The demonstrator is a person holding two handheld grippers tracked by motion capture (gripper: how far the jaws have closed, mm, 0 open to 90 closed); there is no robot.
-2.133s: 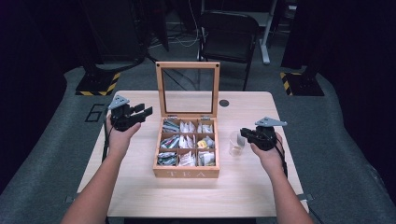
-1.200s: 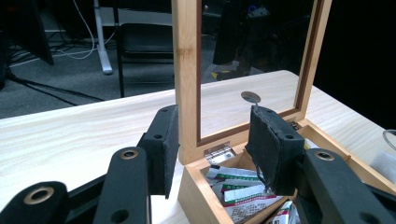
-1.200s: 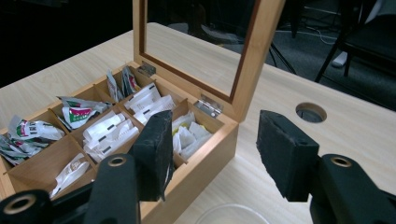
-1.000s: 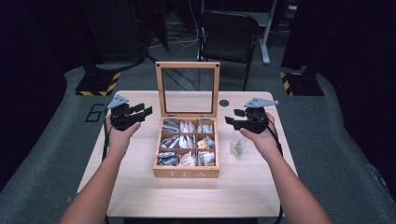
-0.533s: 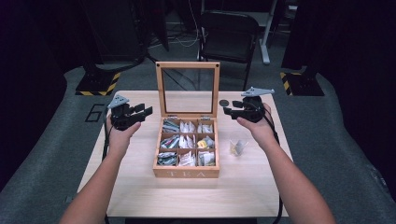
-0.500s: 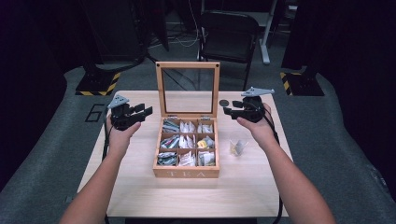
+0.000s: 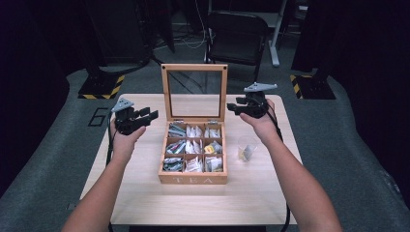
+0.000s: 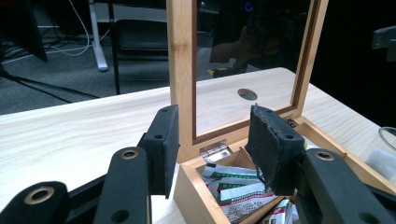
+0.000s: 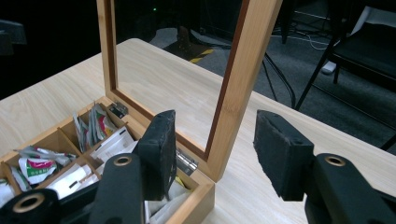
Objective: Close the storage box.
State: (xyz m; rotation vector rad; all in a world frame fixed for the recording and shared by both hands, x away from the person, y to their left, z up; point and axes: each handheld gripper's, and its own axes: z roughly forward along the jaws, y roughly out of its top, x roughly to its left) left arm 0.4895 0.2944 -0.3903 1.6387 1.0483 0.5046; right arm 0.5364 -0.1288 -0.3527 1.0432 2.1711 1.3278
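**Looks like a lab / recording studio setup**

Pretty sure it's a lab space: dark grey carpeted floor (image 7: pixel 358 159), black curtain-like walls, yellow-and-black hazard-striped stand bases (image 7: pixel 102 89), loose white cables (image 7: pixel 193 43) on the floor, a black folding chair (image 7: pixel 237 34), and one light wooden table (image 7: pixel 145 193) in the middle.

Both claws (image 7: pixel 153 115) (image 7: pixel 231 107) raised, jaws apart

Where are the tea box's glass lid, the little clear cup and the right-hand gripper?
glass lid (image 7: pixel 194 66), high view, top wooden rail.
clear cup (image 7: pixel 246 149), high view, front wall.
right gripper (image 9: pixel 212 151), right gripper view, midway between its jaw pads.
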